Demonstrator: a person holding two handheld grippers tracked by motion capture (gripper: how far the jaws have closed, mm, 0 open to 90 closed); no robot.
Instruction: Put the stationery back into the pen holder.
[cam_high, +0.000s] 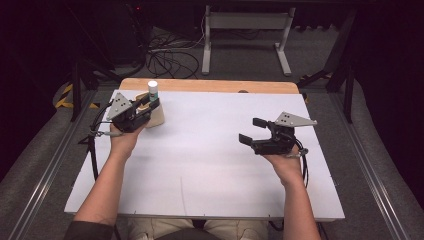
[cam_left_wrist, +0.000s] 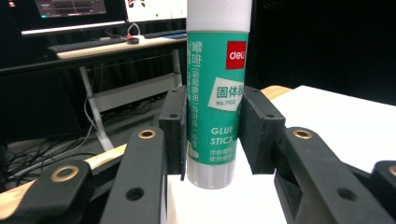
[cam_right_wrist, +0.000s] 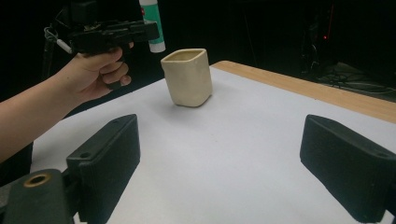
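The left claw (cam_high: 145, 107) pinches a glue stick (cam_left_wrist: 217, 93) upright beside the cream cup (cam_right_wrist: 187, 77), probably to drop it in; the right claw (cam_high: 254, 131) waits spread above the table (cam_high: 200, 165).

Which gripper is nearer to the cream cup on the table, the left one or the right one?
Left. The left gripper, shut on the glue stick, is held up right beside the cream cup. The right gripper, open, is far across the white table.
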